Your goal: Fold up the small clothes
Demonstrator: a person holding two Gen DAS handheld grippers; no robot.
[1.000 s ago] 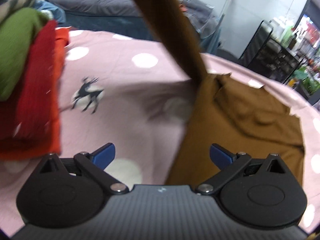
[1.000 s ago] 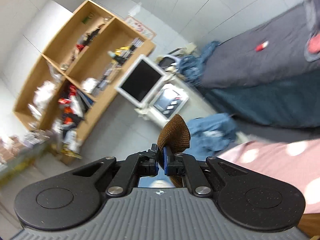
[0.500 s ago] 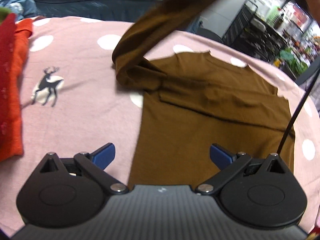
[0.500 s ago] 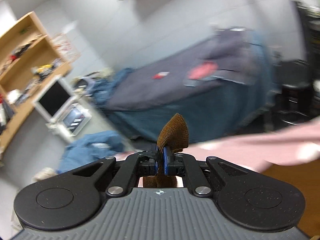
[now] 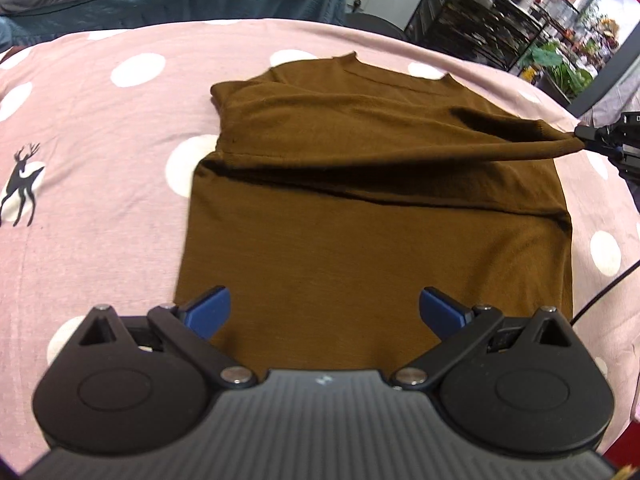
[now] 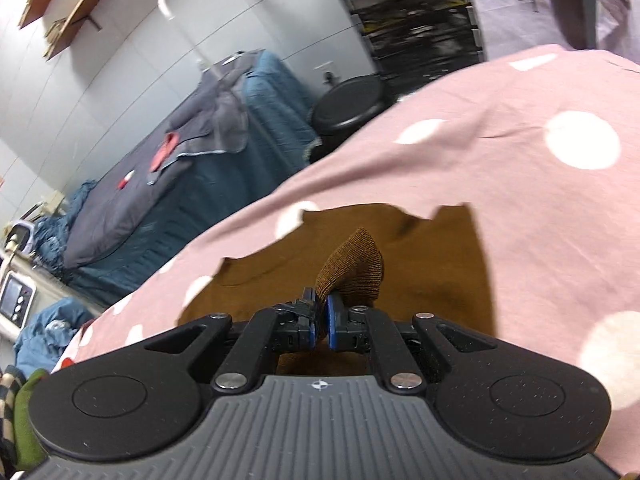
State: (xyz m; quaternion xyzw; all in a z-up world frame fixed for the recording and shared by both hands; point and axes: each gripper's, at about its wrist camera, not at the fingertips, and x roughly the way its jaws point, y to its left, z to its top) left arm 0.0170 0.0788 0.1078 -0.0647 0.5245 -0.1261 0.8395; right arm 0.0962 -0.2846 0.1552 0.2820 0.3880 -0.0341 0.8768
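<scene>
A brown knit top (image 5: pixel 360 208) lies flat on the pink polka-dot sheet (image 5: pixel 92 168), collar at the far side. Its sleeve (image 5: pixel 500 144) is stretched across the body to the right, where my right gripper (image 5: pixel 592 138) pinches the cuff. In the right wrist view my right gripper (image 6: pixel 322 320) is shut on the brown cuff (image 6: pixel 352 272), low over the top (image 6: pixel 440 272). My left gripper (image 5: pixel 324 308) is open and empty, hovering over the near hem of the top.
A deer print (image 5: pixel 22 184) marks the sheet at the left. A bed with grey and teal covers (image 6: pixel 192 160) stands beyond the sheet. Black shelving (image 6: pixel 416 20) and a black stool (image 6: pixel 348 104) stand behind. Folded green cloth (image 6: pixel 24 420) sits at the left edge.
My right gripper has carried the sleeve down and across the top's body, from raised high to stretched low at the right. The left gripper has shifted right, so the red and green pile left its view.
</scene>
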